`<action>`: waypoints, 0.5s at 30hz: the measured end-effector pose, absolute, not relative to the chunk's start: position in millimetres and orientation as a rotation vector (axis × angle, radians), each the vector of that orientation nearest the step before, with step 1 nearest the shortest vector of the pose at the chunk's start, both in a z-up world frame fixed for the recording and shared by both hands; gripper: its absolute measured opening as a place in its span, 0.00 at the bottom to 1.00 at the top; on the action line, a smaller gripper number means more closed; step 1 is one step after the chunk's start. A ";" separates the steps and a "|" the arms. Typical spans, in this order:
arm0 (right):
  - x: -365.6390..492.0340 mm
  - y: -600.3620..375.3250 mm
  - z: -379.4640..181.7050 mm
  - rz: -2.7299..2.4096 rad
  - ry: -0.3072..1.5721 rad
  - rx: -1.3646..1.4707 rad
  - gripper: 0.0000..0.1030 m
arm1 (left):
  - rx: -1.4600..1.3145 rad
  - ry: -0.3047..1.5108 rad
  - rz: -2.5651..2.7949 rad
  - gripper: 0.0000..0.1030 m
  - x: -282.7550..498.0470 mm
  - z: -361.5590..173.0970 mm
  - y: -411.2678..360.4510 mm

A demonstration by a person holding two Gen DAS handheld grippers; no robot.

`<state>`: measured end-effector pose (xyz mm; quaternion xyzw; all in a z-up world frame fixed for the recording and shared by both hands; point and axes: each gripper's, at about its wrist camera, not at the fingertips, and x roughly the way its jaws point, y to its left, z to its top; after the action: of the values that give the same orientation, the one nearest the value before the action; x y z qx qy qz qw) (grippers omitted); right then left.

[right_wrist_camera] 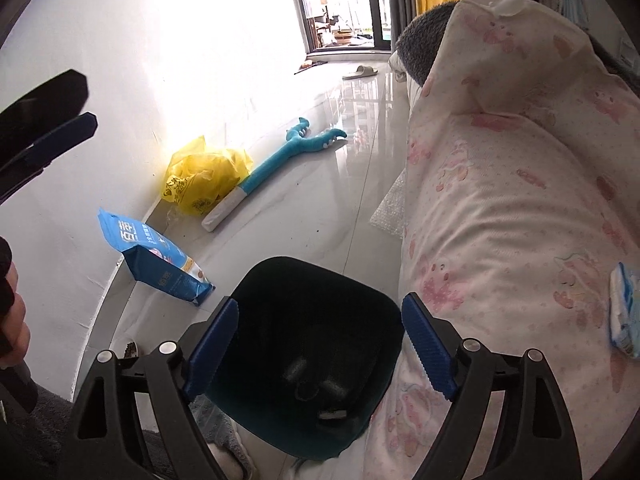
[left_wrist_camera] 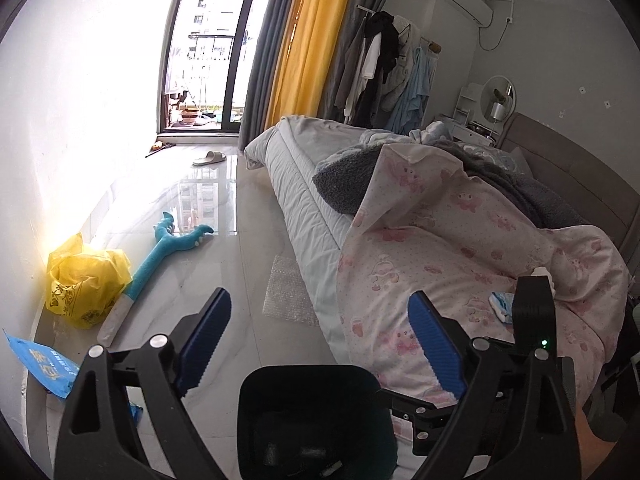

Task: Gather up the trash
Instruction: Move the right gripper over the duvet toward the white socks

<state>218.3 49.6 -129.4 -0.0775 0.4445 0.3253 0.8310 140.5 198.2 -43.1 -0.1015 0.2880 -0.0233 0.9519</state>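
A black trash bin (right_wrist_camera: 308, 344) stands on the floor beside the bed, with a few small scraps in its bottom. My right gripper (right_wrist_camera: 320, 302) hangs open above the bin's mouth, nothing between its blue pads. My left gripper (left_wrist_camera: 319, 294) is also open and empty above the bin (left_wrist_camera: 308, 412). A yellow plastic bag (right_wrist_camera: 204, 180) and a blue packet (right_wrist_camera: 160, 264) sit on the floor by the wall. A small blue-and-white wrapper (right_wrist_camera: 624, 312) lies on the pink quilt. A sheet of bubble wrap (left_wrist_camera: 288, 292) lies at the foot of the bed.
The bed with its pink quilt (left_wrist_camera: 460, 248) fills the right side. A blue plush toy (left_wrist_camera: 168, 248) lies on the tiled floor (left_wrist_camera: 224, 208), and a slipper (left_wrist_camera: 210, 158) lies near the balcony door. Clothes (left_wrist_camera: 384, 68) hang by the curtains. A hand (right_wrist_camera: 12, 312) shows at the left edge.
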 end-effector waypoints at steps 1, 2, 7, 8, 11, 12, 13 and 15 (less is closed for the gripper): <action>217.6 46.0 -125.7 0.693 0.931 -0.171 0.82 | -0.202 0.583 -0.053 0.89 143.1 -42.2 193.4; 217.7 41.9 -121.3 0.695 0.918 -0.181 0.82 | -0.197 0.582 -0.056 0.89 144.6 -42.0 190.8; 223.6 15.6 -104.9 0.685 0.855 -0.190 0.82 | -0.174 0.579 -0.068 0.89 156.5 -44.0 171.3; 226.2 8.7 -102.2 0.682 0.847 -0.182 0.82 | -0.171 0.580 -0.072 0.89 158.8 -44.7 168.1; 233.7 -11.8 -93.5 0.673 0.820 -0.192 0.82 | -0.181 0.584 -0.094 0.89 164.6 -45.2 156.9; 236.5 -18.3 -91.1 0.667 0.811 -0.196 0.82 | -0.179 0.582 -0.101 0.89 165.9 -44.2 152.8; 239.5 -27.0 -88.4 0.662 0.801 -0.198 0.82 | -0.165 0.577 -0.105 0.89 166.6 -42.7 147.8; 244.6 -42.9 -83.6 0.648 0.784 -0.194 0.82 | -0.118 0.569 -0.105 0.89 167.9 -40.6 136.5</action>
<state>244.6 -42.9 -83.6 -0.0926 0.3746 0.3098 0.8690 167.9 136.5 -40.6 -0.0579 0.2805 -0.0516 0.9567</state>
